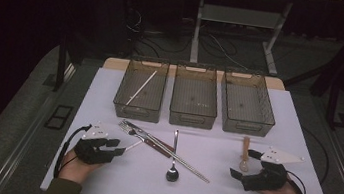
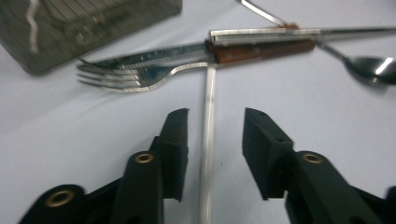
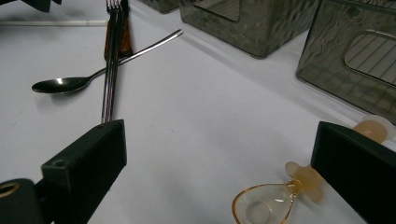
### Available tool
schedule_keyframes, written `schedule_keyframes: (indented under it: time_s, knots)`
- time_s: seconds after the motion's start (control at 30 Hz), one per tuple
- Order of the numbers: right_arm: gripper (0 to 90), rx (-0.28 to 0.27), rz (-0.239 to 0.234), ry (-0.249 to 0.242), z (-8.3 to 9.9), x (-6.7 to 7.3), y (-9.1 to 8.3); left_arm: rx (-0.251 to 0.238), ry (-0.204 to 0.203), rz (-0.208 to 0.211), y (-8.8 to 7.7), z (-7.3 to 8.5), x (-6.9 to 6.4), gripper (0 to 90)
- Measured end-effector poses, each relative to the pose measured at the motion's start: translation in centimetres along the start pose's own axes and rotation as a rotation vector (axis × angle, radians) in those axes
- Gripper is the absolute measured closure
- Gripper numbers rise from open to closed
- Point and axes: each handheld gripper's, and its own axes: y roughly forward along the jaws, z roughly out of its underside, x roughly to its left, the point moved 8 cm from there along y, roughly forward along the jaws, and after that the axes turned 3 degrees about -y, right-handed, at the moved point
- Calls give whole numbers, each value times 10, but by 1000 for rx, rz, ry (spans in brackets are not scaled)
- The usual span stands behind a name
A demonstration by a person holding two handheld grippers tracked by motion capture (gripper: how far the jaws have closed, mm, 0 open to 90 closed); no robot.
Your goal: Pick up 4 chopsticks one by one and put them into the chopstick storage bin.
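Near the table's (image 1: pixel 98 178) left edge, our left gripper (image 2: pixel 215 126) straddles the white chopstick (image 2: pixel 208 154), jaws open, not yet pinching. It looks light, stiff and slippery; mid-shaft seems best. We count three bins (image 1: pixel 195 96), one fork (image 2: pixel 121 74), one metal spoon (image 1: pixel 172 172). Our right gripper (image 3: pixel 219 149) gapes wide over one amber spoon (image 3: pixel 268 200).

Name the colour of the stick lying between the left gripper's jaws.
White; the stick shows best in the left gripper view.

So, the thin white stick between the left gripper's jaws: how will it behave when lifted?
The white stick looks thin and round, so probably light and apt to roll. Its smooth surface may slip in the left gripper. It looks straight, likely stiff.
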Motion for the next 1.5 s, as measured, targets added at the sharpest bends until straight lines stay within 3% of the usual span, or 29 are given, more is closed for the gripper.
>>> schedule_keyframes:
  time_s: [0.27,0.57,0.77,0.97,1.23,1.5]
  knots:
    - [32,3,2,-1,0,0,0,63,-11,12,7,10,5,745]
    - [32,1,3,-1,0,0,0,103,0,7,8,16,5,803]
    - [32,2,2,0,0,0,0,99,30,1,8,17,4,805]
    - [32,2,2,-1,0,0,0,93,41,35,8,18,6,833]
    - [32,4,0,0,0,1,0,89,11,71,7,17,8,838]
    - [32,2,-2,-1,0,0,0,89,-7,64,6,13,8,839]
